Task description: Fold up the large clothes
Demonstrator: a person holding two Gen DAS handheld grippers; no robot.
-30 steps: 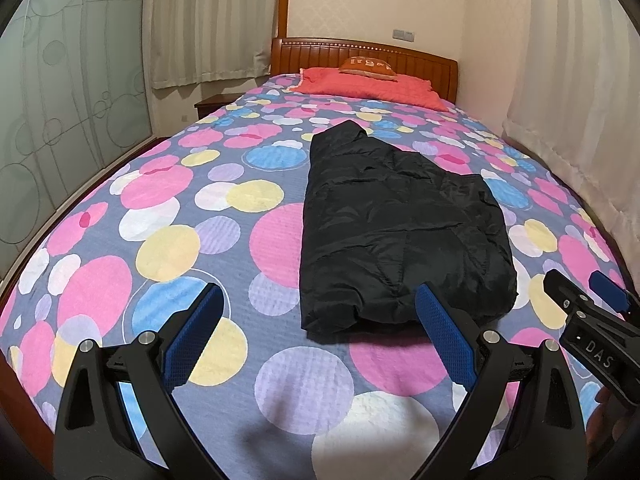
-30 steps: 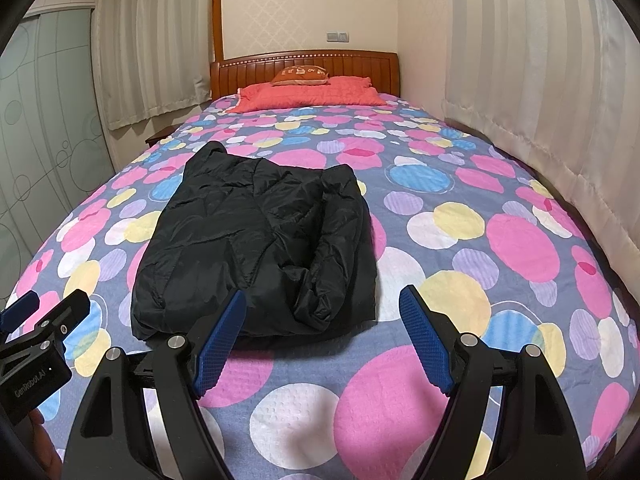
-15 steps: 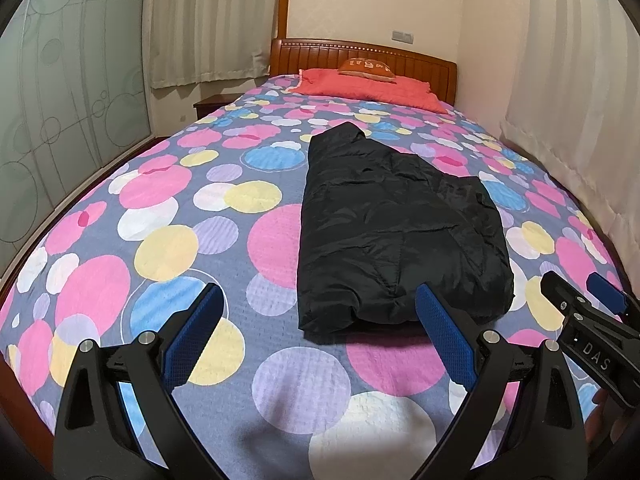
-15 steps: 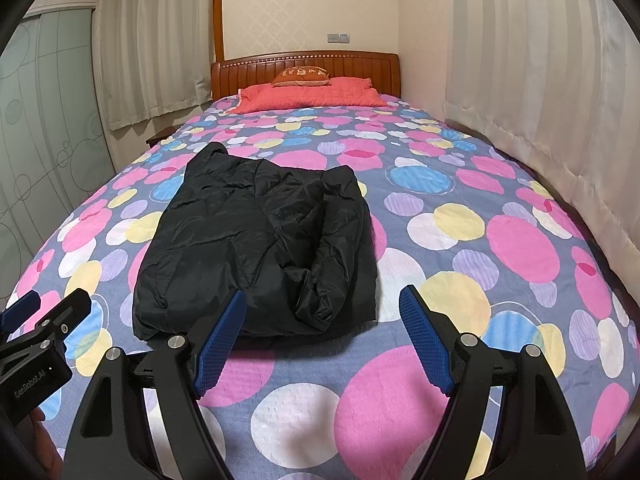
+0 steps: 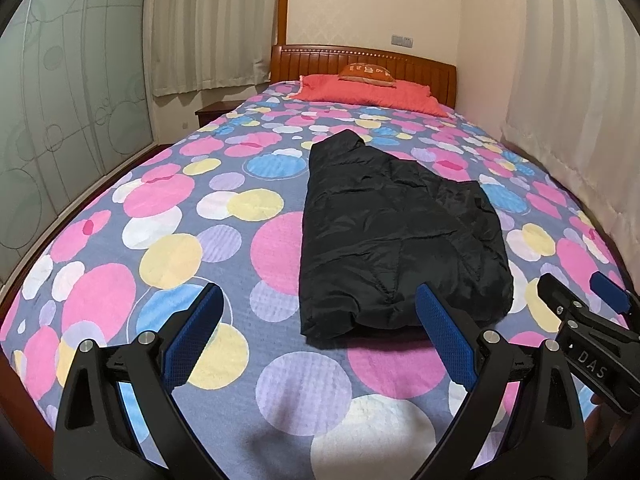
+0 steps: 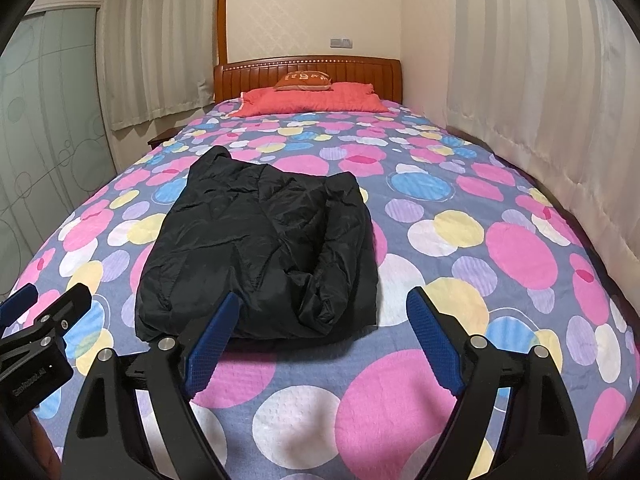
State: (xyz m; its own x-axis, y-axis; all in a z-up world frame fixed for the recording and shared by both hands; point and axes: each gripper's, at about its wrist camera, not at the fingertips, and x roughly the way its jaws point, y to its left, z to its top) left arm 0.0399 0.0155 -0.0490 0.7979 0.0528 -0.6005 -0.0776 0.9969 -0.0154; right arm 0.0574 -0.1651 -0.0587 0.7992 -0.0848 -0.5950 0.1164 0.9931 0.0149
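black jacket [image 5: 396, 236]: laid folded on bed [image 5: 168, 256], long axis running away from both | left hand-held gripper [image 5: 316, 324]: held released, empty | right hand-held gripper [image 6: 324, 328]: jaws being opened, nothing between

**Even indoor light, sharp centre, heavy fisheye bend**

You have soft, warm room light from above in both views; no glare anywhere. The black jacket [image 5: 396, 236] reads almost as one dark mass, with only faint sheen on its creases. Soft shadows lie under its near edge and below the gripper fingers at the bottom of the frame. Focus holds well across the bedspread [image 6: 480, 240]. Corners go black, and the curtains [image 6: 540, 80] bow strongly near the edges.
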